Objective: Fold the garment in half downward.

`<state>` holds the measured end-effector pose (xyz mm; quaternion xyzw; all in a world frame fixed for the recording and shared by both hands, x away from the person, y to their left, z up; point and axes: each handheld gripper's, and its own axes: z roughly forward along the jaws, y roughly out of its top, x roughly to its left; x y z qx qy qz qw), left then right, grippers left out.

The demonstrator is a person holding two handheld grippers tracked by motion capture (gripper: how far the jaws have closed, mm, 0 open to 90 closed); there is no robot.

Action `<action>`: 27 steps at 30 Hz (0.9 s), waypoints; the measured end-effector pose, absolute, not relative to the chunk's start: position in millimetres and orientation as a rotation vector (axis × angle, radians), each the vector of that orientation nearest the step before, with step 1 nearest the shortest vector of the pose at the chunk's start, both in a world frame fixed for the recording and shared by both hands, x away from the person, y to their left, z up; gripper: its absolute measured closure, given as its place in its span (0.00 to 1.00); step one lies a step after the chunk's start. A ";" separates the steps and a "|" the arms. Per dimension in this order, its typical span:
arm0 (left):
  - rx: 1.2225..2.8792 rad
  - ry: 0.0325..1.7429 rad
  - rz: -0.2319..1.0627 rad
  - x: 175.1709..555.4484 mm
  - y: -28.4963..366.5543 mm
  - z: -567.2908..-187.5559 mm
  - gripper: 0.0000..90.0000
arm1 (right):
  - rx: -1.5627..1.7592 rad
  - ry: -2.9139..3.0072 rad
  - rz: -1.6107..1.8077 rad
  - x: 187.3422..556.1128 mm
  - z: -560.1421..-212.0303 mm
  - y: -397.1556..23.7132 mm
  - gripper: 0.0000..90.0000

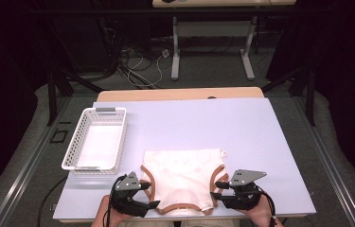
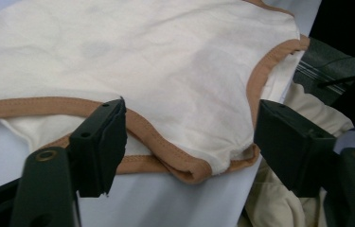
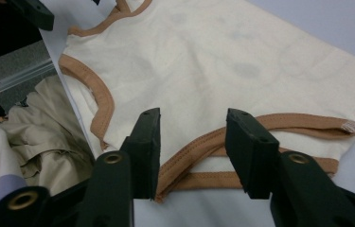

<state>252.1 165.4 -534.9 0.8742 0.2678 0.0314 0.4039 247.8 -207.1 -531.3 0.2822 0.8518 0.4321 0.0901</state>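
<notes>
A cream sleeveless garment with tan trim lies flat on the white table, close to the front edge. My left gripper sits at its front left corner, jaws wide apart. In the left gripper view the garment's folded tan hem lies on the table between the jaws of that gripper, untouched by either pad. My right gripper is at the front right corner. In the right gripper view its jaws stand apart over the tan strap of the garment, with no pad pressing on it.
A white slotted basket stands empty at the table's left side. The garment's front hem hangs slightly past the table's near edge, over the person's lap. Behind the white sheet runs a wooden table edge, with desk legs and cables on the floor beyond.
</notes>
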 end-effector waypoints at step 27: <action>2.346 0.579 0.021 250.2 151.9 -554.1 0.79 | 0.755 2.712 1.087 251.1 -554.3 -182.9 0.90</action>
